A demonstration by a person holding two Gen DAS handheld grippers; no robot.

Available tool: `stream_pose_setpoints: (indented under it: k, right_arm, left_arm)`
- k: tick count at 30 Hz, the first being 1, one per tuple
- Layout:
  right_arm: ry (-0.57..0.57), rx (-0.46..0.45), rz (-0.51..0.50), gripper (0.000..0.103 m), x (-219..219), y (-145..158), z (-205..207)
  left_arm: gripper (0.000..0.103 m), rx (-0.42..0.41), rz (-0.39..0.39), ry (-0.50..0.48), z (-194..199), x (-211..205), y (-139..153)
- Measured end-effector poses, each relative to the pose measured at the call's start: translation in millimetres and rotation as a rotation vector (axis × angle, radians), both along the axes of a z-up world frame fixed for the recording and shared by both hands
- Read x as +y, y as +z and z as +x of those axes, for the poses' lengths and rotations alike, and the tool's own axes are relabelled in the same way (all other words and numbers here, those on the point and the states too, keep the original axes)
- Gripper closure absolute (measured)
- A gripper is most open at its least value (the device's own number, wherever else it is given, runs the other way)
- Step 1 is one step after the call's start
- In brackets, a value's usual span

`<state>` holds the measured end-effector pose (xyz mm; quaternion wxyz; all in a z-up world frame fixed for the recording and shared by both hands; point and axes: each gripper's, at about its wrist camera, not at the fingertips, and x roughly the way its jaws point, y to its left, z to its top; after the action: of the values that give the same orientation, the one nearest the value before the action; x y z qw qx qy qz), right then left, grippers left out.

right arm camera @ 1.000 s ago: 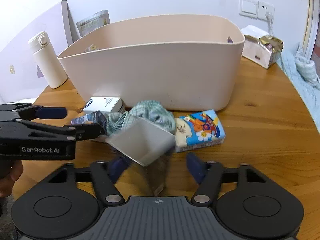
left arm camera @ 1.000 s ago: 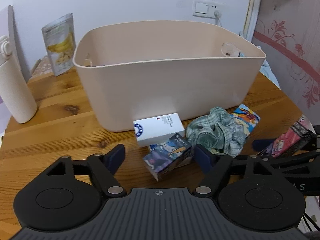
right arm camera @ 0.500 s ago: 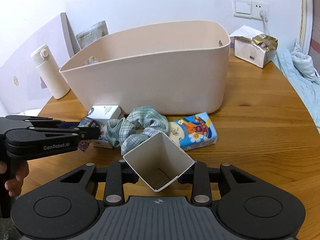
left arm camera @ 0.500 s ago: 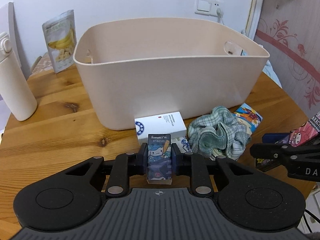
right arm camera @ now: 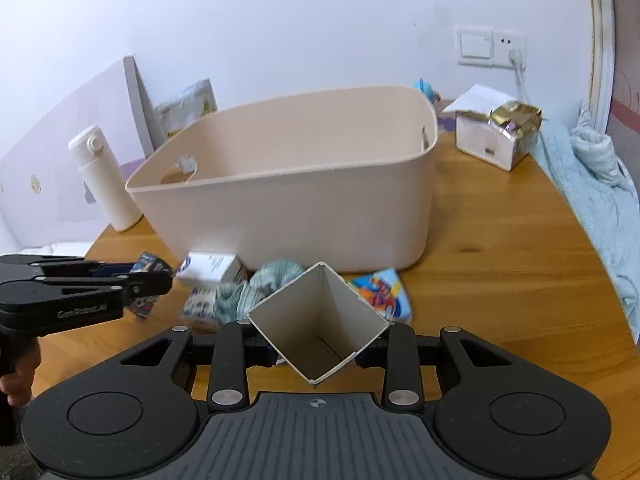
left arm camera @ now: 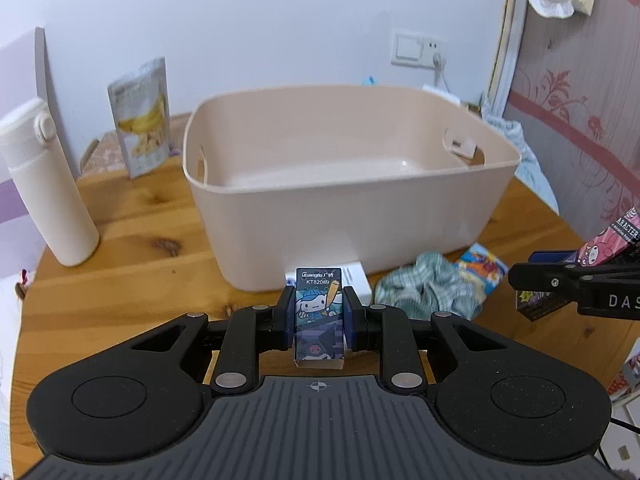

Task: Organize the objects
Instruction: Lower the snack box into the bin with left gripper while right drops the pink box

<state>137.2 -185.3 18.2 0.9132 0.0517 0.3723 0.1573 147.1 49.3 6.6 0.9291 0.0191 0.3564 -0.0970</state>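
A beige plastic bin [left arm camera: 352,208] stands on the wooden table [left arm camera: 132,272]; it also shows in the right wrist view [right arm camera: 296,208]. My left gripper [left arm camera: 319,316] is shut on a small cartoon-printed box [left arm camera: 319,312], held above the table in front of the bin. My right gripper [right arm camera: 318,344] is shut on an open-ended pink cartoon carton [right arm camera: 320,320], also lifted; it shows in the left wrist view [left arm camera: 608,240]. On the table by the bin lie a white box [right arm camera: 208,268], a green checked cloth [left arm camera: 428,292] and a colourful tissue pack [right arm camera: 380,292].
A white flask [left arm camera: 44,184] and a banana snack pouch [left arm camera: 140,116] stand left of the bin. A white box with gold foil [right arm camera: 500,136] sits at the back right. A blue blanket [right arm camera: 592,192] lies past the table's right edge.
Both grippers closed on their boxes and lifted them, rising above the table so the bin's inside now shows. The cloth, white box and tissue pack stayed in place.
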Motion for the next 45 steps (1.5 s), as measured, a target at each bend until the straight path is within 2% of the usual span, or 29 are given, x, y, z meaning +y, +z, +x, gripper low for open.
stream_pose_setpoints:
  k: [15, 24, 28, 33, 45]
  right_arm:
    - [-0.011, -0.155, -0.010, 0.071, -11, 50, 26]
    - [-0.008, -0.232, -0.014, 0.071, -8, 76, 59]
    - [-0.002, -0.238, -0.025, 0.071, -4, 78, 78]
    - [0.000, -0.221, -0.071, 0.071, 4, 72, 103]
    - [0.045, -0.082, -0.144, 0.071, 18, 38, 143]
  left_arm:
    - [0.080, -0.135, 0.003, 0.037, 26, 1, 52]
    - [0.080, -0.161, 0.046, 0.043, 64, -9, 63]
    - [0.080, -0.139, 0.018, 0.020, 84, -14, 65]
    - [0.080, -0.113, 0.045, 0.013, 107, -25, 57]
    - [0.080, 0.057, 0.105, -0.023, 151, -43, 14]
